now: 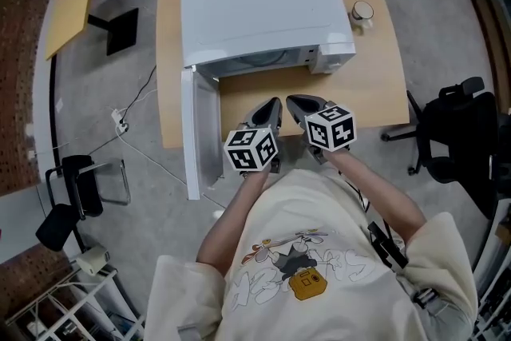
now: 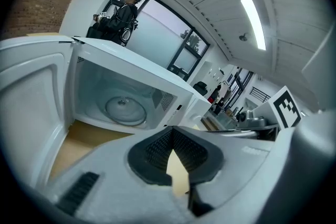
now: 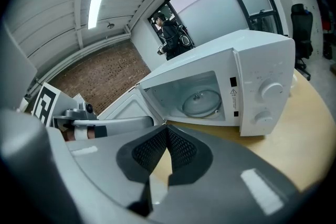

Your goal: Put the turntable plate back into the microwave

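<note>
The white microwave [image 1: 263,8] stands on the wooden table [image 1: 359,84] with its door [image 1: 192,132] swung open to the left. The glass turntable plate [image 2: 125,109] lies flat on the floor of the cavity and also shows in the right gripper view as the same plate [image 3: 201,102]. My left gripper [image 1: 271,104] and right gripper [image 1: 297,101] hover side by side just in front of the opening. The left gripper [image 2: 172,131] is shut with nothing in it. The right gripper [image 3: 166,129] is likewise shut and holds nothing.
A small cup [image 1: 362,12] sits on the table right of the microwave. Its control knobs [image 3: 273,91] face me. A black office chair [image 1: 463,132] stands to the right, and cables [image 1: 128,120] lie on the floor at the left. A person [image 3: 170,34] stands far behind.
</note>
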A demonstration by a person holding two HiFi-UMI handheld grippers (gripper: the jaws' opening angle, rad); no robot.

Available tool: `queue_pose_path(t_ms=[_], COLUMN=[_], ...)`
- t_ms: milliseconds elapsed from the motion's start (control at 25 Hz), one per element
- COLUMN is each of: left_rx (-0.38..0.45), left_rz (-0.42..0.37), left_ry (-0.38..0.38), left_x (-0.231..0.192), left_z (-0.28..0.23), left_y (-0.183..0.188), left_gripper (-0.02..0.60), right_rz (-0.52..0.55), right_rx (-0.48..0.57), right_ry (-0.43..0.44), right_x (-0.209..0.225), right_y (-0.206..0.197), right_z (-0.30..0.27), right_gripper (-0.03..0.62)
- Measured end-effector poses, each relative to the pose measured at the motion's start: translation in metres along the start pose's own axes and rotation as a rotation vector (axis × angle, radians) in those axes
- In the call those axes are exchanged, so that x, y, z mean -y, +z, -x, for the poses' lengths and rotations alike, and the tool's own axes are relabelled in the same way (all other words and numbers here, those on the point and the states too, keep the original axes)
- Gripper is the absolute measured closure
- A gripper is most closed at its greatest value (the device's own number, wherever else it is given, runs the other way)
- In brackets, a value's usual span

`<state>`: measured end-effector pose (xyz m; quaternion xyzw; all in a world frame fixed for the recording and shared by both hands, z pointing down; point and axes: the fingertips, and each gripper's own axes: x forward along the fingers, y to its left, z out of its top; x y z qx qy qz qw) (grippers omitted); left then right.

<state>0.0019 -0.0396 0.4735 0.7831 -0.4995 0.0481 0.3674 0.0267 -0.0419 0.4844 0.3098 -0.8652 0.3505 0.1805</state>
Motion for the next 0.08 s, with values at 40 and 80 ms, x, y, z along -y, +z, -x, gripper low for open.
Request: queue_pose_path(t_ms=[40, 80], left_rx=[-0.001, -0.002], left_rz=[0.002, 0.004], left_ry=[0.0, 0.0], left_x=[-0.0001, -0.0001], left_z=[-0.0008, -0.0017], left_y=[-0.0006, -0.0011], left_gripper=[0.581, 0.581], right_rz=[-0.002, -0.005], right_rx=[0.001, 0.002], right_ry=[0.0, -0.001], right_x=[0.0008, 0.0016], right_y=[0.0002, 0.0003], right_z=[0.0, 0.0001], right_gripper=[0.588, 0.588])
